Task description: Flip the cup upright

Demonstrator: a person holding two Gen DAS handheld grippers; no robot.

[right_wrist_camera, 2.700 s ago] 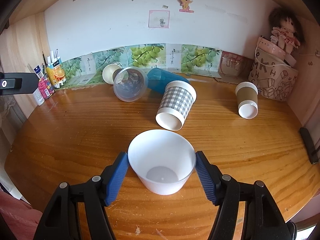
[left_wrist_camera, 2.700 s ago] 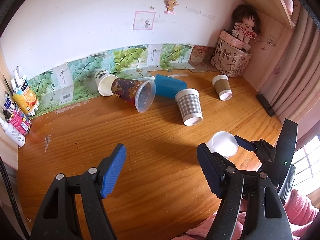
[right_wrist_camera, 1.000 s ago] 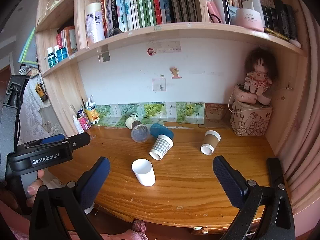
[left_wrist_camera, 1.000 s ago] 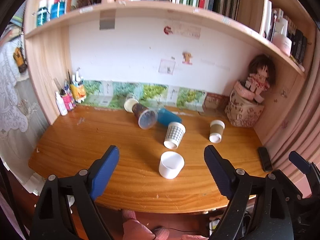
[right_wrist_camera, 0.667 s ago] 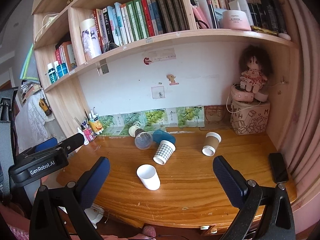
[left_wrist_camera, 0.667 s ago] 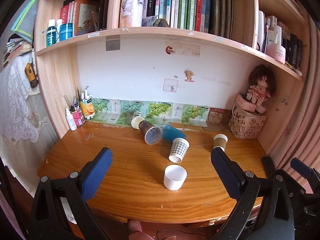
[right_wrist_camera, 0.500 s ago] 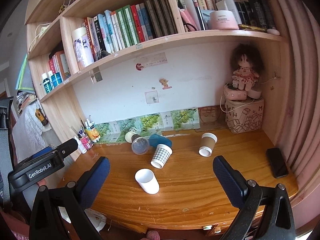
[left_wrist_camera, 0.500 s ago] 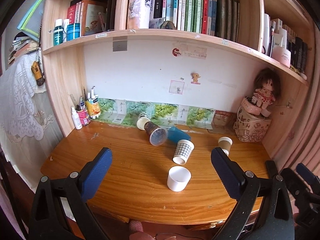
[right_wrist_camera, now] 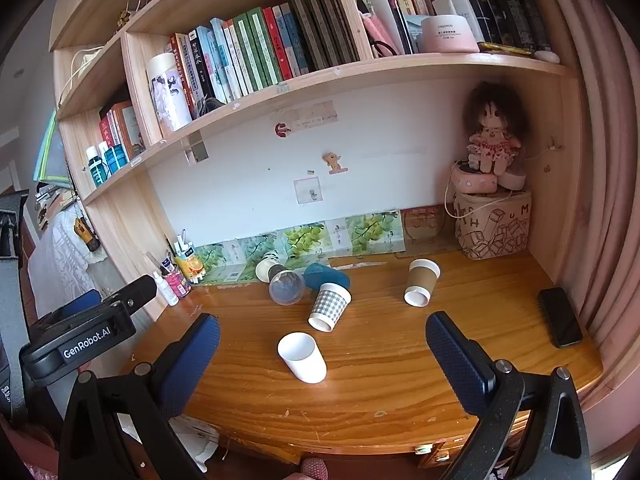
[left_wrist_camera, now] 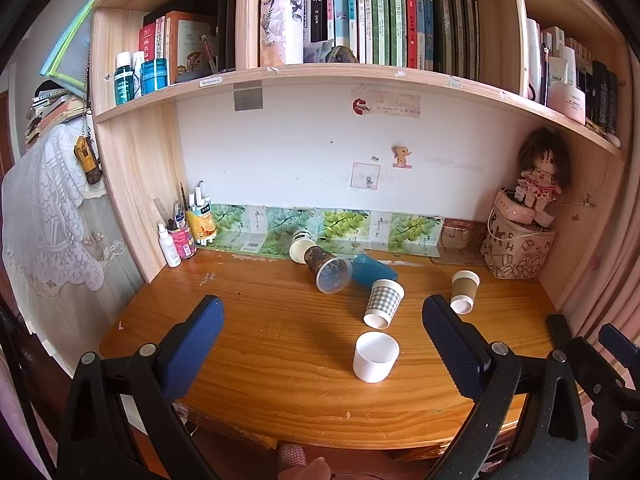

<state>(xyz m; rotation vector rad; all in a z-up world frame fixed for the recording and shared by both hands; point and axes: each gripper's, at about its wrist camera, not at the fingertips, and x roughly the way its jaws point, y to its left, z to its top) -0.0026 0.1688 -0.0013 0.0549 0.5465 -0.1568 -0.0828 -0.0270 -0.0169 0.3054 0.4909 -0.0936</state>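
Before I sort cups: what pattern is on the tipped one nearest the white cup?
Grey-and-white check, clearest in the right wrist view.

cups 6 (left_wrist_camera: pixel 376 356) | grippers 2 (left_wrist_camera: pixel 323 344) | doll 1 (left_wrist_camera: pixel 540 176) | phone 1 (right_wrist_camera: pixel 560 322)

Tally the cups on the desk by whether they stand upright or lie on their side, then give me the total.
Upright: 1, the white cup.
On their side: 5, the checked cup, brown sleeve cup, blue cup, clear printed cup, and black-and-white cup at the back.
Total: 6 cups.
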